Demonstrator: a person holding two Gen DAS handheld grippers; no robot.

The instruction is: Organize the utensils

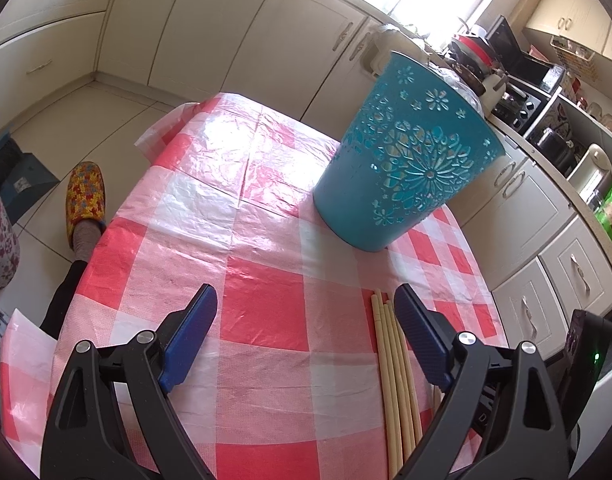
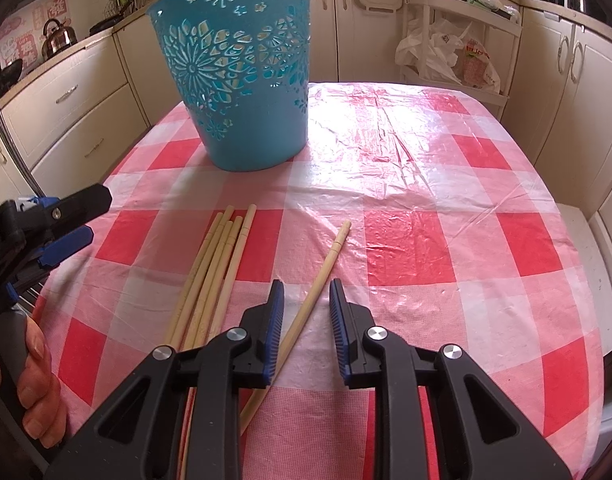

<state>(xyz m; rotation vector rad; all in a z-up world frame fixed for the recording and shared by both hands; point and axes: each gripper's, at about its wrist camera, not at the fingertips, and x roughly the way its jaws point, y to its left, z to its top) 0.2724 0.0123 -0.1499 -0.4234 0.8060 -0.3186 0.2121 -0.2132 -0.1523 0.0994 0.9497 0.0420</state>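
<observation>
A teal cut-out basket stands upright at the far left of the red-and-white checked table. Several pale wooden chopsticks lie bundled in front of it. One single chopstick lies apart to their right, slanting on the cloth. My right gripper straddles this single stick with its jaws narrowly apart and not pressing it. My left gripper stands wide open with nothing between its fingers, the bundle just inside its right finger. A hand holds it.
Cream cabinets surround the table on all sides. A white trolley with plastic bags stands beyond the far edge. A foot in a patterned slipper rests on the floor beside the table. The counter holds a kettle and a small oven.
</observation>
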